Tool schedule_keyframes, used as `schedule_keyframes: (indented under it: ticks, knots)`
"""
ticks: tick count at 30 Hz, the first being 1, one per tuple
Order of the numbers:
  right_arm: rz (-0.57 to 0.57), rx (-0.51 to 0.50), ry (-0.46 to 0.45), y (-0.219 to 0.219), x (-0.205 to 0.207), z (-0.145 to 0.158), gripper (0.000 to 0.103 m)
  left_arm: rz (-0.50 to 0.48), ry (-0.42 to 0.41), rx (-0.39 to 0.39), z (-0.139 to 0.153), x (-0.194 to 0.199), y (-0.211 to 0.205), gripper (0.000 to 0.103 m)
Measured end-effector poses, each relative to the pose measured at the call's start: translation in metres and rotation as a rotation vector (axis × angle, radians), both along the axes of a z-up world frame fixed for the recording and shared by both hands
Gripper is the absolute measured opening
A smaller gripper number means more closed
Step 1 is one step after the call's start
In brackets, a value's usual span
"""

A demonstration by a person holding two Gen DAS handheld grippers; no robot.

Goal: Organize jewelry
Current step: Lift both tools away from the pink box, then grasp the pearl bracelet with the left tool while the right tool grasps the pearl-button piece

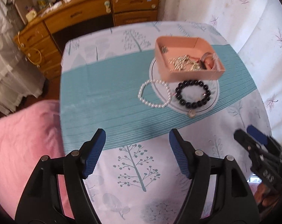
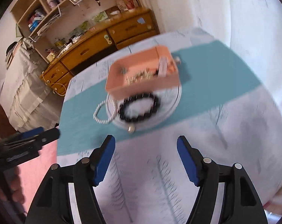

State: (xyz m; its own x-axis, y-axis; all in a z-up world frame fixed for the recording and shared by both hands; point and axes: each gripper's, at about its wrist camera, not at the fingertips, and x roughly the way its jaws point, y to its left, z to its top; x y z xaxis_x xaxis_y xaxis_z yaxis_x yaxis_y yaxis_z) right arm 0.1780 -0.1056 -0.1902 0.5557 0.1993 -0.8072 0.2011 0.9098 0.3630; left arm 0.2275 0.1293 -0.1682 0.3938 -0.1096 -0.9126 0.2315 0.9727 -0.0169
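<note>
Nearest the left wrist camera, the left gripper point(image 1: 137, 136) is hanging over the tree-printed tablecloth point(image 1: 133, 168) with its blue-padded jaws standing wide and nothing between them. At the right edge of that view the right gripper point(image 1: 252, 136) is showing as a blurred black shape with a blue pad. From its own camera the right gripper point(image 2: 145, 143) is likewise standing wide apart, gripping nothing, over the same cloth, which is looking smeared there.

Just beyond the jaws, a teal band point(image 1: 103, 100) is running across the cloth. On it a round white plate point(image 1: 213, 100) is sitting, and a black bead bracelet point(image 1: 193, 93) is lying on the plate, with a small pale charm point(image 1: 191, 113) at the plate's near edge. A white pearl bracelet point(image 1: 154, 93) is lying partly on the plate's left rim and partly on the teal band, just beside the black one.

Behind them, a pink open box point(image 1: 189, 59) is resting on the far part of the plate, holding a tangle of silver chain point(image 1: 183, 63) and a few darker pieces too blurred to name.

To the left, a pink blanket point(image 1: 25, 145) is lying beside the table. Farthest off, a wooden dresser point(image 1: 88, 18) is standing against the wall, cluttered on top.
</note>
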Motion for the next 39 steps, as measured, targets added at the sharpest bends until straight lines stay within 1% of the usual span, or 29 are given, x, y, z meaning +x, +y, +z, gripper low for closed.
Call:
schedule_keyframes:
  ticks: [3,5,6,7,9,11,13,14,17,19,21,25,26,27,30,32,33,34,35,36,37,38,39]
  knots:
    - [-0.015,-0.021,0.016,0.013,-0.012,-0.016,0.069,0.011,0.030,-0.038,-0.024,0.009,0.003,0.068]
    - [-0.010,-0.053,0.002,0.020,-0.012,-0.026,0.067,0.017,0.059,-0.061,-0.040,0.019,0.000,0.068]
    - [0.007,-0.098,-0.008,0.027,-0.013,-0.033,0.064,0.025,0.078,-0.068,-0.049,0.026,-0.002,0.068]
    - [0.018,-0.128,-0.009,0.028,-0.002,-0.036,0.059,0.038,0.091,-0.077,-0.055,0.036,-0.005,0.068]
    - [0.057,-0.206,-0.023,0.041,0.005,-0.045,0.056,0.061,0.112,-0.086,-0.066,0.049,-0.008,0.068]
    - [0.096,-0.241,-0.040,0.051,0.016,-0.053,0.055,0.079,0.118,-0.072,-0.076,0.065,-0.016,0.068]
    - [0.144,-0.260,-0.058,0.059,0.031,-0.059,0.049,0.102,0.094,-0.027,-0.079,0.077,-0.021,0.068]
    - [0.169,-0.270,-0.066,0.064,0.037,-0.063,0.049,0.108,0.084,-0.016,-0.081,0.082,-0.023,0.068]
    - [0.231,-0.280,-0.062,0.074,0.057,-0.070,0.044,0.124,0.067,-0.002,-0.083,0.096,-0.028,0.067]
    - [0.265,-0.275,-0.054,0.081,0.065,-0.075,0.037,0.122,0.065,0.007,-0.083,0.103,-0.030,0.066]
    - [0.278,-0.282,-0.045,0.086,0.068,-0.079,0.037,0.121,0.058,0.009,-0.084,0.108,-0.030,0.063]
    - [0.273,-0.273,-0.043,0.089,0.076,-0.084,0.036,0.138,0.073,0.014,-0.091,0.117,-0.027,0.055]
    - [0.275,-0.280,-0.049,0.089,0.077,-0.084,0.036,0.141,0.077,0.018,-0.093,0.119,-0.027,0.052]
    - [0.279,-0.294,-0.054,0.091,0.079,-0.085,0.036,0.144,0.079,0.025,-0.095,0.120,-0.026,0.052]
    - [0.281,-0.301,-0.065,0.091,0.082,-0.086,0.036,0.141,0.054,0.027,-0.095,0.122,-0.025,0.046]
    - [0.274,-0.293,-0.075,0.092,0.084,-0.087,0.036,0.135,0.032,0.024,-0.095,0.123,-0.026,0.039]
    - [0.276,-0.293,-0.081,0.092,0.085,-0.088,0.035,0.132,0.023,0.024,-0.095,0.123,-0.026,0.038]
    - [0.280,-0.294,-0.084,0.090,0.087,-0.087,0.035,0.128,0.011,0.025,-0.095,0.123,-0.027,0.035]
    - [0.285,-0.297,-0.089,0.091,0.088,-0.087,0.035,0.124,0.005,0.024,-0.095,0.123,-0.027,0.030]
    - [0.292,-0.300,-0.091,0.092,0.091,-0.087,0.034,0.118,-0.001,0.020,-0.094,0.122,-0.029,0.026]
    - [0.297,-0.296,-0.092,0.092,0.093,-0.087,0.029,0.108,-0.010,0.021,-0.094,0.122,-0.032,0.019]
    - [0.298,-0.291,-0.094,0.091,0.095,-0.088,0.026,0.093,-0.018,0.025,-0.094,0.121,-0.035,0.011]
    - [0.296,-0.286,-0.096,0.090,0.098,-0.088,0.023,0.083,-0.024,0.030,-0.094,0.119,-0.038,0.007]
